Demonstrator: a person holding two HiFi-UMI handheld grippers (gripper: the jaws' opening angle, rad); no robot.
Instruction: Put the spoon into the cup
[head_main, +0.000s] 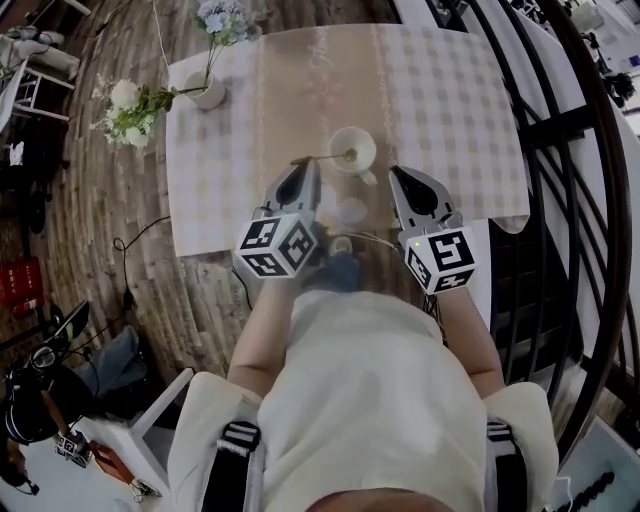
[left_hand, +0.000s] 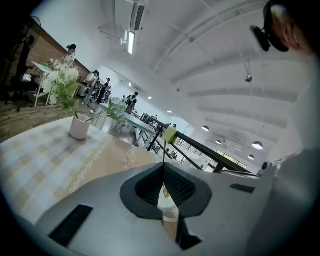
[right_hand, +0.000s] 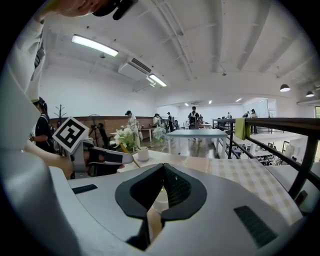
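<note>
Both forearms of the person reach forward from the body, bare below short light sleeves, and end above the near edge of the table (head_main: 440, 100); the two grippers stand side by side and point toward the far edge.

The left gripper (head_main: 309, 166) has its jaws pressed together on the handle end of the spoon (head_main: 320, 158); in the left gripper view a thin line comes out from the closed tips; in the right gripper view the golden handle slants down from the tips of the left one. The spoon lies nearly level, with the handle toward the left edge; its bowl end is at the mouth of the cup (head_main: 369, 143); whether it touches the bottom I cannot tell.

The white cup stands about in the middle of the tabletop, somewhat nearer to the near edge than to the far one, on the beige middle stripe of the checked cloth.

The right gripper (head_main: 397, 173) is just beside the cup, on its near right side; its jaws meet at the tips and grip nothing.

Each gripper carries a cube (head_main: 278, 246) with black and white square markers; these patterns are the only print that I can make out; a small green light (head_main: 413, 243) glows on the right gripper.

A white vase (head_main: 207, 93) with flowers stands near the far left corner.
</note>
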